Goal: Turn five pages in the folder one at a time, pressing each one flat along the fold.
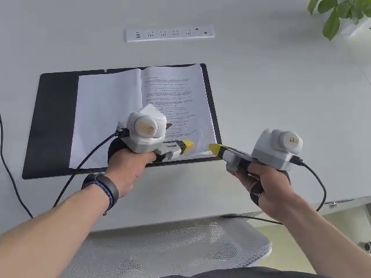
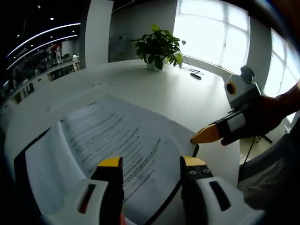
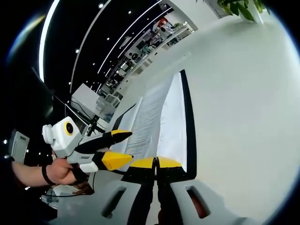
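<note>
A black folder (image 1: 55, 116) lies open on the white table, with a blank sheet (image 1: 107, 110) on the left and a printed page (image 1: 174, 98) on the right. My left gripper (image 1: 184, 146) hovers open over the printed page's near edge, and its yellow-tipped jaws (image 2: 151, 162) stand wide apart above the text (image 2: 117, 136). My right gripper (image 1: 215, 149) is shut, its tip at the folder's near right corner (image 3: 189, 122). In its own view the right gripper (image 3: 157, 162) shows its jaws pressed together with nothing visible between them. The left gripper (image 3: 119, 147) sits just left of it.
A white power strip (image 1: 169, 33) lies beyond the folder. A potted plant (image 1: 339, 14) stands at the far right corner. Black cables (image 1: 8, 174) trail off the table's left and right. A mesh chair seat (image 1: 174, 243) sits below the near table edge.
</note>
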`<state>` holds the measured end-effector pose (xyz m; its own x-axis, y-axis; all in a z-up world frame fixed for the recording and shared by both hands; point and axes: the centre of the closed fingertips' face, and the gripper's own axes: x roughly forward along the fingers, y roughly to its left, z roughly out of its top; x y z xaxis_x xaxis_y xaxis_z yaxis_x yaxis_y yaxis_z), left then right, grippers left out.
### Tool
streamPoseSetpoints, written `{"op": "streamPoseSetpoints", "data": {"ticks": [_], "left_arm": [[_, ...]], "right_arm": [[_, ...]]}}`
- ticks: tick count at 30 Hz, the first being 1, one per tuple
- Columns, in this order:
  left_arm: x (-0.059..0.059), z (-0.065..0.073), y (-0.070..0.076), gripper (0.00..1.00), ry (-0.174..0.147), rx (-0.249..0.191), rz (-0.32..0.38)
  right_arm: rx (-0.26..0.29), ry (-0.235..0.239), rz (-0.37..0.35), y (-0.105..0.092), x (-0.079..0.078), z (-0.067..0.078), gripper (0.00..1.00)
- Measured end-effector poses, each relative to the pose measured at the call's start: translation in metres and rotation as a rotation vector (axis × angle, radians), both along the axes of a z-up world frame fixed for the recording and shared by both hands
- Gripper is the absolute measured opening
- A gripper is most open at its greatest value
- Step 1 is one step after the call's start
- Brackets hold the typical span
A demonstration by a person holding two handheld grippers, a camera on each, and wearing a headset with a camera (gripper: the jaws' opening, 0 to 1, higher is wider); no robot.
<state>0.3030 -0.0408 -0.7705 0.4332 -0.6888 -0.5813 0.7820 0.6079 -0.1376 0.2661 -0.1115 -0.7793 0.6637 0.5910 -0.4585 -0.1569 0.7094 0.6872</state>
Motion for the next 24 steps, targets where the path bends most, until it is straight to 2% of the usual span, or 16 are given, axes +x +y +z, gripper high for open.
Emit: {"op": "streamPoseSetpoints", "data": {"ticks": [11,17,18,24], "left_arm": [[0.0,0.015,0.045,0.54,-0.027,0.005,0.025],[-0.003,0.026,0.074,0.55,-0.04,0.006,0.06],[-0.004,0.029,0.082,0.55,-0.044,0.003,0.074],[-0.011,0.035,0.109,0.56,-0.051,0.004,0.106]], "right_arm": [[0.011,-0.066,0.011,0.012,0.005,0.027,0.0],[0.03,-0.127,0.044,0.029,0.013,0.051,0.0],[0.028,-0.136,0.052,0.032,0.014,0.054,0.0],[0.043,-0.182,0.085,0.051,0.023,0.075,0.0]]}}
